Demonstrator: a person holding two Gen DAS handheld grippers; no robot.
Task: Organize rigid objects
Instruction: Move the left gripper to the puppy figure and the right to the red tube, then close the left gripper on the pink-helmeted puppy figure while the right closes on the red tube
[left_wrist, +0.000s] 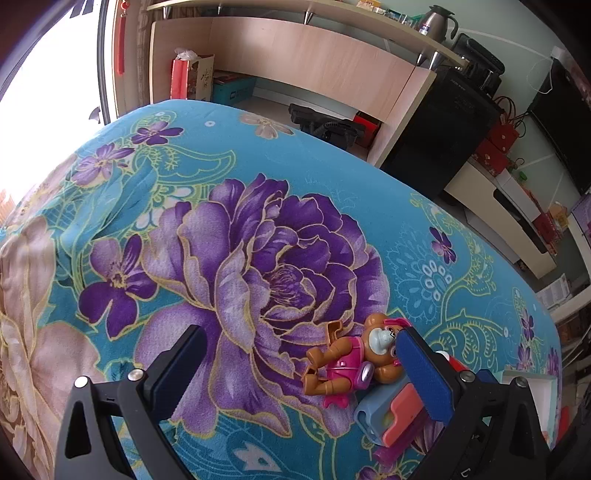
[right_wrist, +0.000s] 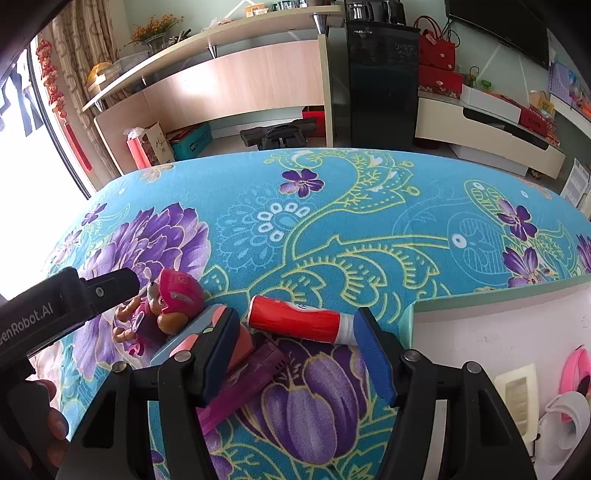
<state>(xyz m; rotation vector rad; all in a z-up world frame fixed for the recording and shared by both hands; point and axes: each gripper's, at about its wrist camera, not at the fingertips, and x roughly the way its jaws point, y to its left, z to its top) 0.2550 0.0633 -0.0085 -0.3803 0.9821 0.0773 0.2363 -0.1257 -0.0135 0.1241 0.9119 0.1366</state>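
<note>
Right gripper (right_wrist: 299, 354) stands jaws apart, gripping nothing; the red tube (right_wrist: 295, 320) lies at twelve o'clock, touching its right finger. Advance squarely, straddle the tube's body, then close gently.

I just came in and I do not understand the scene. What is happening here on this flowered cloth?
A person holds a gripper in each hand over a few toys on the floral blanket. The left gripper stands open beside a brown toy dog in pink, gripping nothing. The right gripper is also open, its fingers either side of the white end of a red tube, not yet pressing it. A blue and pink toy lies between. A white box waits at right.
</note>
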